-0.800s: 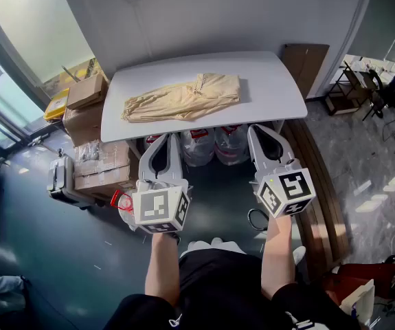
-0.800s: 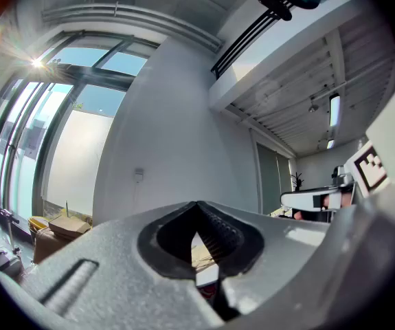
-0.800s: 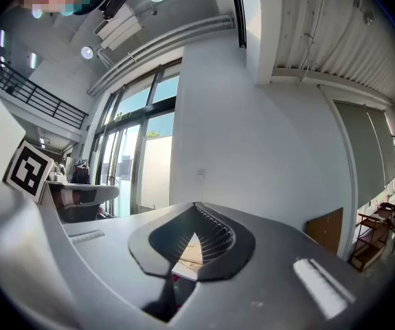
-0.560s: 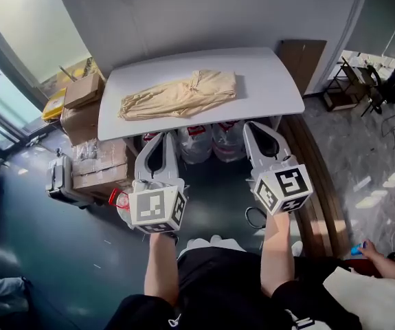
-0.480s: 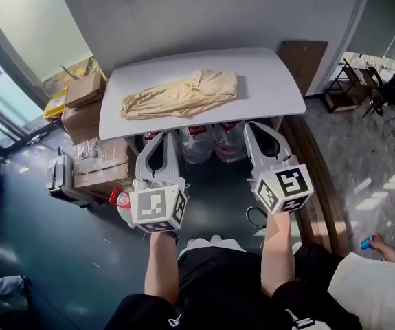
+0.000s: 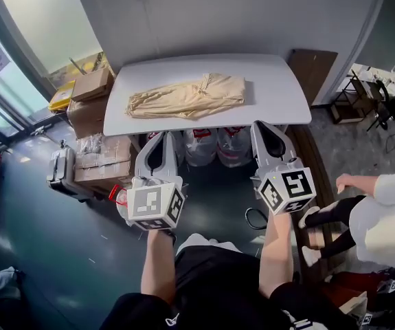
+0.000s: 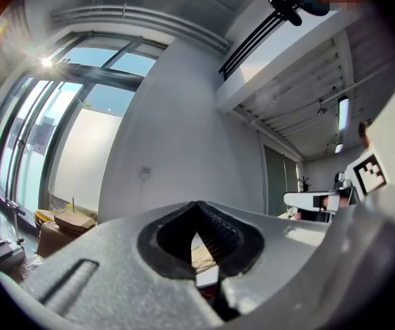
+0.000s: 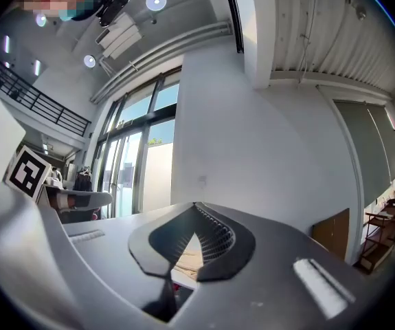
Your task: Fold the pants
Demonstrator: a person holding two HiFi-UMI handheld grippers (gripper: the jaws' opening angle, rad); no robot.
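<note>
nearest the wearer, the left tongs and the right tongs are both clenched on nothing, held level side by side, short of the bench and well apart from the cloth. if they arrive shut like this, they would probably shove the fabric instead of pinching it.

at about four o'clock a bystander stands near the right arm, so a wide swing on that side could bump them. under the bench's near edge sit water jugs, which a step forward could knock.

the pants lie at twelve o'clock on the bench. they are bunched, with the waist toward three o'clock and the legs trailing toward nine. the cloth looks soft and layered, so a pinch that takes only the top layer would likely drag the heap rather than spread it. a pull toward nine o'clock could slide the legs over that edge, above the cardboard boxes.

counted: two tongs, one bystander, at least two jugs, one bench, one pair of pants, at least three boxes stacked at ten o'clock.
</note>
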